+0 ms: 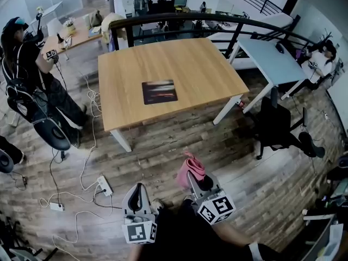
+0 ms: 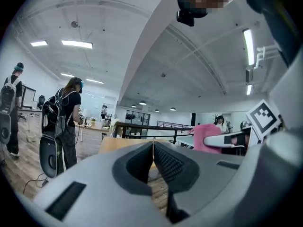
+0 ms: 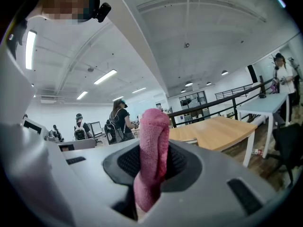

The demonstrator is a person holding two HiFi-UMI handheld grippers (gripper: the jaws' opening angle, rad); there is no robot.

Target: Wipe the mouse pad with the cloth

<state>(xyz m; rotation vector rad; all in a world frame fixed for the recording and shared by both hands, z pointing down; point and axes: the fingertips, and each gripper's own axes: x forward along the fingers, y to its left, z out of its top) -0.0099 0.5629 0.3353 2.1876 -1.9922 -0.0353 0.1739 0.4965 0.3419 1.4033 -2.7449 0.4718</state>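
Head view: cloth (image 1: 188, 167) partly behind right tongs (image 1: 194, 179), mouse pad (image 1: 160, 91) blurry

One cloth (image 1: 190, 169), one mouse pad (image 1: 160, 91), two grippers (image 1: 140, 188) (image 1: 191, 176)

I have both at the bottom centre of the head view, pointing up-frame: my left gripper (image 1: 140, 190) with jaws pressed together and empty, my right gripper (image 1: 194, 179) clamped on the pink cloth (image 1: 189, 167).

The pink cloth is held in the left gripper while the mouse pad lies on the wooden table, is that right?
Not quite: the right gripper holds the pink cloth, as the right gripper view shows. The mouse pad does lie on the wooden table.
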